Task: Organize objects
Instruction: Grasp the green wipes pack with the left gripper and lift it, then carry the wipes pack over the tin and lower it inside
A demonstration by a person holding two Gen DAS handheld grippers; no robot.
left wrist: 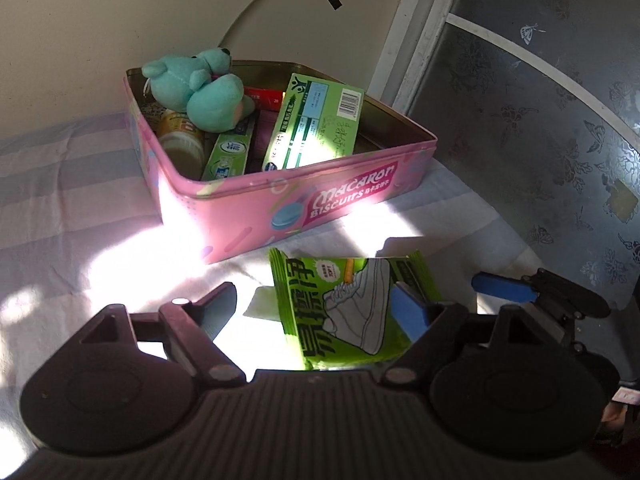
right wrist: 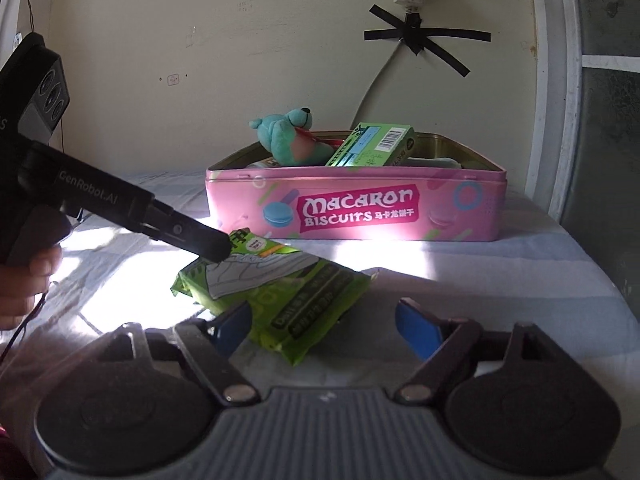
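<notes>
Looking down along our left tongs (left wrist: 316, 304), we saw the flat green foil snack packet with a sneaker drawing (left wrist: 352, 312) lying between the spread jaws, on the pale striped bed sheet (left wrist: 80, 216). The jaws stood open. The blue pad on one side was at the packet's edge, and whether it touched we could not tell; the other finger stood clear of it. From the right wrist view, our right tongs (right wrist: 324, 328) were open as well, nothing gripped, and the packet's near corner poked in beside one blue pad while the other pad stood apart over bare sheet.

Here was the relation that mattered: the packet lay just ahead of both tongs, between them and the pink rectangular "Macaron Biscuits" tin (right wrist: 356, 212), which sat beyond it toward the wall. In the right wrist view the packet's long axis ran slantwise, from far left to near right. The left tongs looked the nearer, their tip over the packet's far end, so we judged the left hand better placed to take it.

And the tin itself, lid off, was already crowded! A teal plush bear (left wrist: 200, 88) lay on top at the back, a green and white carton with a barcode (left wrist: 316, 124) leaned against one wall, a slim green box (left wrist: 232, 152) sat beside it, a small jar with a pale cap (left wrist: 180, 136) sat in the corner, and something red (left wrist: 264, 96) peeked out behind.
</notes>
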